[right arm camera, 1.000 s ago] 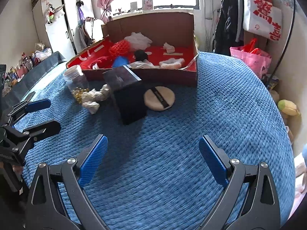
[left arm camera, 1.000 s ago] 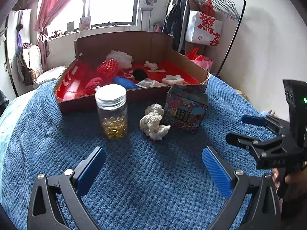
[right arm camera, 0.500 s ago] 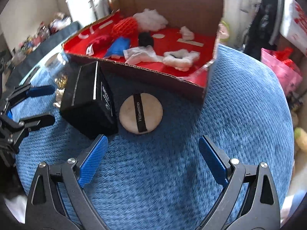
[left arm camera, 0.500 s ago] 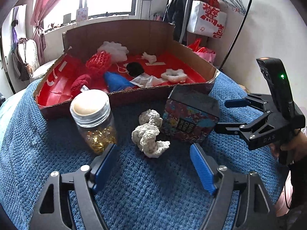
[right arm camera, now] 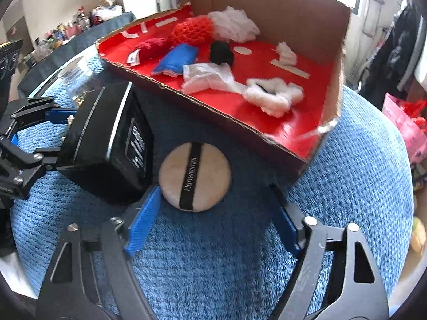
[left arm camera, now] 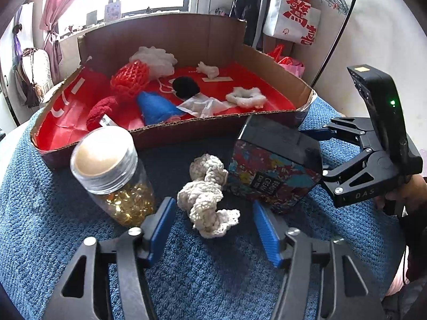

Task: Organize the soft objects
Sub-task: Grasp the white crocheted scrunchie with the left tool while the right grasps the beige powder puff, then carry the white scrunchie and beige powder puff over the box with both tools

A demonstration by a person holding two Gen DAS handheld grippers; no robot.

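Observation:
A cream knitted rope lies on the blue blanket, just ahead of my open left gripper, its near end between the fingers. A round beige powder puff with a black strap lies in front of my open right gripper, close to the left finger. A red-lined cardboard box behind them holds several soft items: a red knit ball, a blue cloth, a white scrunchie, a black pom. The box also shows in the right wrist view.
A glass jar of yellow capsules stands left of the rope. A black patterned box stands right of it, also seen beside the puff. The right gripper appears in the left wrist view. A clothes rack stands behind.
Both grippers have moved forward and down. The left one now has the rope's near end between its fingers; the right one has closed in on the puff. Both stay open.

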